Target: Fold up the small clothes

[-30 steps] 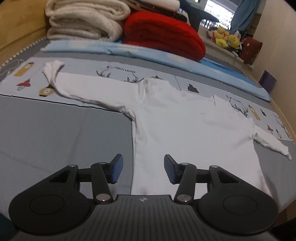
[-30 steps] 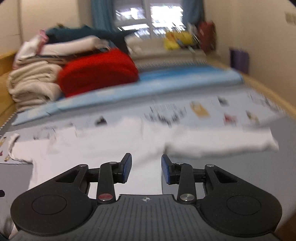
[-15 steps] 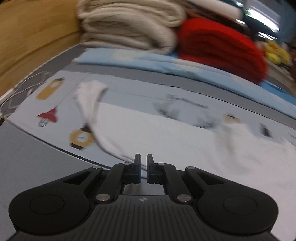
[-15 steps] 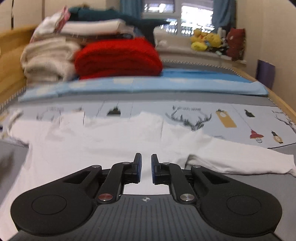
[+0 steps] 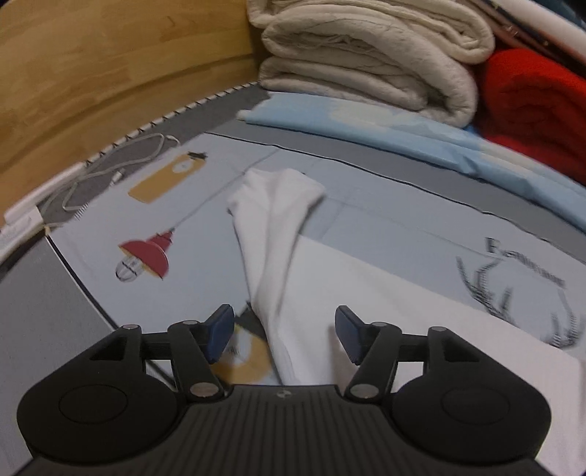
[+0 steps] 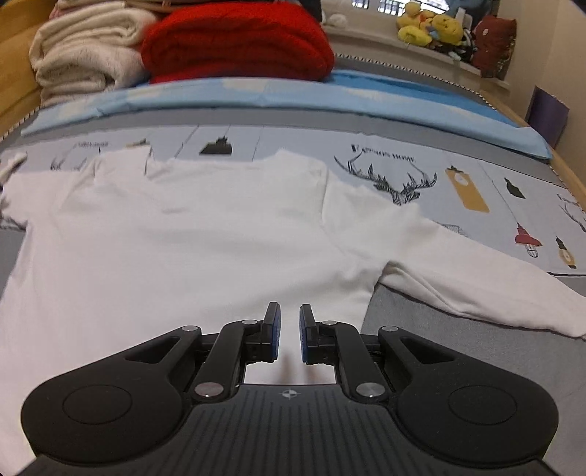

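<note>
Half a second ago my left gripper [image 5: 281, 335] was pinched nearly closed; now its jaws stand wide apart, released, with the left sleeve [image 5: 273, 234] of the white long-sleeved shirt [image 6: 175, 234] running up between them. My right gripper [image 6: 289, 338] has barely changed: its pads sit close together with a narrow gap, and nothing is visibly caught between them, so I cannot tell whether it is pinching cloth or simply hovering over the hem.

I count one shirt, spread flat on the bed [image 6: 457, 340], with two sleeves out to either side. Its long axis, hem to collar, runs away from my right gripper toward the pile at the head of the bed; the right sleeve [image 6: 476, 278] stretches off to the right and slightly toward me. The left sleeve's cuff end is folded and bunched, pointing away from my left gripper.

Under the shirt lies a grey printed sheet [image 6: 457, 172] with stag heads and hanging lamps. Beyond it is one pale blue folded cloth [image 6: 329, 95], then one cream blanket [image 5: 366, 62] beside one red blanket [image 6: 238, 40]. A white cable [image 5: 110, 168] coils near the wooden bed frame [image 5: 91, 73]. Several plush toys [image 6: 432, 27] sit on the far ledge.
</note>
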Demonstrator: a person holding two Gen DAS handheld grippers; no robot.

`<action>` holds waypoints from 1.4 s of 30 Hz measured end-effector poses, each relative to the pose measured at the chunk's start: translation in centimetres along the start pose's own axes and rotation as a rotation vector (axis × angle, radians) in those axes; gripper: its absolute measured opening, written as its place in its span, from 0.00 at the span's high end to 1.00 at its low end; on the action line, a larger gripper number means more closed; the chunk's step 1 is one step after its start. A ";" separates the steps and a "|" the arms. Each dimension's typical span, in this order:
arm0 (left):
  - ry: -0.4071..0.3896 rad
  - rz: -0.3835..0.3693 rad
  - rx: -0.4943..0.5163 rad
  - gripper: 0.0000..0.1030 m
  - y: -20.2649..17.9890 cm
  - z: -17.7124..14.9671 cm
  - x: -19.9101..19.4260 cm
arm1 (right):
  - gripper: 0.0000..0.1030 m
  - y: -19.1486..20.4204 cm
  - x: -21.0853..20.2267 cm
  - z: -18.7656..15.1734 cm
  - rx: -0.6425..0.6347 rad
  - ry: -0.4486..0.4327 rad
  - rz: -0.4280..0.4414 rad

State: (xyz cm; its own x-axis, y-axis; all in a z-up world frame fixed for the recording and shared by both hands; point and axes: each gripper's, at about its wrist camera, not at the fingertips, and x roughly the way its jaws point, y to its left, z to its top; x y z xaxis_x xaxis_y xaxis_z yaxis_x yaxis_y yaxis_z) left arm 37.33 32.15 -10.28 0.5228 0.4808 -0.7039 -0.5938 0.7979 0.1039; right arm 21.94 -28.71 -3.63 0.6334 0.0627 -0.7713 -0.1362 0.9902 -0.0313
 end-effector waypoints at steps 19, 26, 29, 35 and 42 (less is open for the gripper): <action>-0.156 -0.774 0.090 0.97 -6.9 3.1 -15.9 | 0.90 1.3 -1.4 0.5 0.000 -0.027 0.010; 0.111 -0.997 0.353 0.72 -12.7 -2.4 -23.1 | 0.90 0.9 -3.8 0.1 0.079 -0.077 0.063; 0.068 -0.830 0.251 0.54 -10.0 -1.8 -23.8 | 0.90 0.2 -4.4 -0.2 0.139 -0.082 0.084; 0.087 -0.596 0.146 0.55 -7.5 -3.8 -20.7 | 0.89 -0.9 -4.8 0.4 0.275 -0.101 0.118; 0.205 -0.465 0.044 0.55 -6.9 -2.7 -15.3 | 0.78 -0.5 1.2 5.1 0.487 -0.009 0.279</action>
State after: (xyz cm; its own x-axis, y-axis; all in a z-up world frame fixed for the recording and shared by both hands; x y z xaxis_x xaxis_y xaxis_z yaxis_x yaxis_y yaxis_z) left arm 31.76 18.29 -2.16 0.5927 -0.0067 -0.8054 -0.2979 0.9272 -0.2269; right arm 26.61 -28.49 -1.33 0.6309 0.3292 -0.7026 0.0668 0.8792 0.4718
